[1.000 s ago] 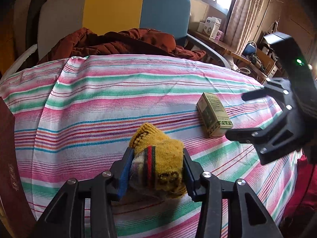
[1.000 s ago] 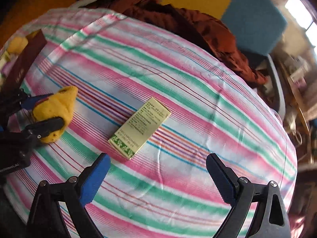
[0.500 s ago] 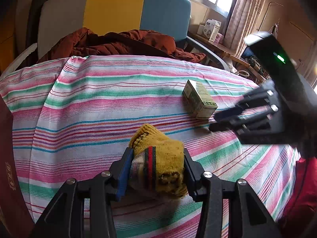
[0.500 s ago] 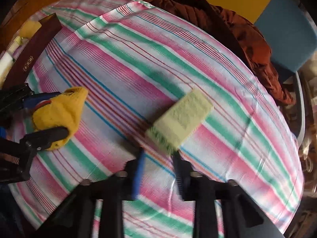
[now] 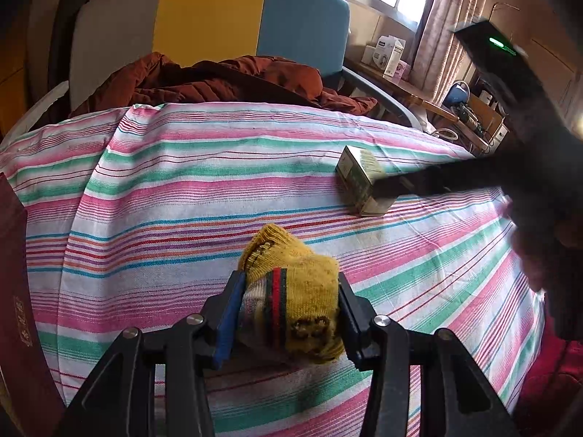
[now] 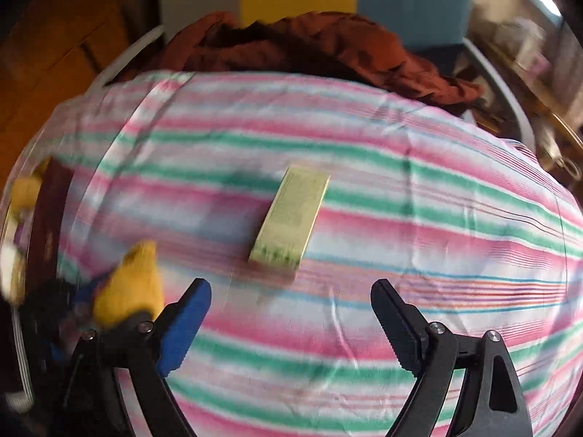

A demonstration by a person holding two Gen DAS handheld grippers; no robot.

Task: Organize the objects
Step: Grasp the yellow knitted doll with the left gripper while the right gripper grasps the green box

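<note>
Striped cloth in pink, green and white covers the surface; a rust-brown jacket lies bunched at its far edge, before a grey, yellow and blue chair back. A dark red box stands at the cloth's left edge. Left gripper: jaws closed on a rolled yellow knit sock, held just above the cloth. Right gripper: jaws spread wide, empty, just short of a pale green carton lying flat on the cloth, right of the sock.
</note>
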